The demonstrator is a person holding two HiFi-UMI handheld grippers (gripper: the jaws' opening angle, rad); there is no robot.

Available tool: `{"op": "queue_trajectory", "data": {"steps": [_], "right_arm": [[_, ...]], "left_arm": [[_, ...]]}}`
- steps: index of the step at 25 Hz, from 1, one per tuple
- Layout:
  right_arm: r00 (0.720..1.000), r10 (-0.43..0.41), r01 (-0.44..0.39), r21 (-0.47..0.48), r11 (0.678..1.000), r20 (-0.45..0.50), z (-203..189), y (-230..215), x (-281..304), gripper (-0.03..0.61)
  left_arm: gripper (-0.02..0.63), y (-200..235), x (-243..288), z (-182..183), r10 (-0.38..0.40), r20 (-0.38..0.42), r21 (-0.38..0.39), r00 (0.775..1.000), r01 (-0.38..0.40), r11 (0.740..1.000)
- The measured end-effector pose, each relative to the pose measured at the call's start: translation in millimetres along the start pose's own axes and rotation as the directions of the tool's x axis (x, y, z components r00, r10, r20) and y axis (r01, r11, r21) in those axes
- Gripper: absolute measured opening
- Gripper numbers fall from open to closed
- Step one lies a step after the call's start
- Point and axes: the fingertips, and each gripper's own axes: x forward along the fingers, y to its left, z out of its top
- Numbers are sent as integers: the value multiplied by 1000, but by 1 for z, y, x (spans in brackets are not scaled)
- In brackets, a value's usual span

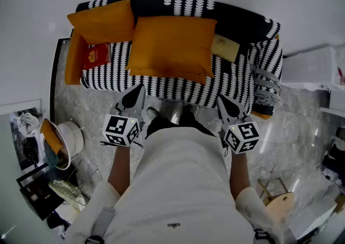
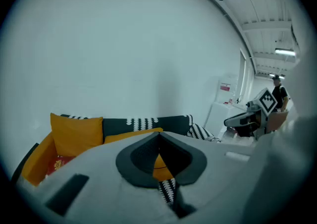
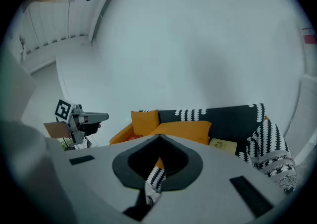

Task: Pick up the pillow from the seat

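Observation:
A large orange pillow (image 1: pixel 171 47) lies flat in the middle of the black-and-white patterned sofa seat (image 1: pixel 161 85). A smaller orange pillow (image 1: pixel 102 20) leans at the sofa's left end. My left gripper (image 1: pixel 140 87) and right gripper (image 1: pixel 220 99) hover side by side just before the seat's front edge, both shut and holding nothing. In the left gripper view the large pillow (image 2: pixel 131 135) shows beyond the shut gripper (image 2: pixel 158 135). The right gripper view has the same pillow (image 3: pixel 185 131) behind its shut gripper (image 3: pixel 159 138).
A red book (image 1: pixel 97 55) lies left of the large pillow, a pale yellow item (image 1: pixel 225 47) to its right. A striped throw (image 1: pixel 267 83) drapes the right arm. A white basket (image 1: pixel 70 137) stands on the floor at left, a white cabinet (image 1: pixel 310 67) at right.

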Motion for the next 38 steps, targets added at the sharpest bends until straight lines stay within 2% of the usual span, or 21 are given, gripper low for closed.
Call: {"op": "queue_trajectory", "data": {"steps": [5, 10, 19, 26, 38], "right_arm": [[1000, 8, -8, -22, 1000, -8, -2, -1, -4, 6], [996, 84, -83, 22, 996, -25, -8, 6, -3, 6], [996, 80, -79, 37, 996, -38, -14, -4, -3, 8], [993, 96, -92, 61, 994, -64, -20, -5, 3, 8], [992, 105, -100, 61, 993, -76, -14, 11, 32, 8]], "left_arm": [[11, -6, 0, 1, 5, 5, 1, 1000, -5, 1000], [11, -11, 2, 1, 14, -2, 7, 1000, -14, 1000], [11, -26, 7, -3, 20, -16, 6, 1000, -20, 1000], [10, -38, 2, -22, 15, -64, -16, 998, -16, 1000], [11, -1, 16, -28, 9, -114, -20, 993, -11, 1000]]}}
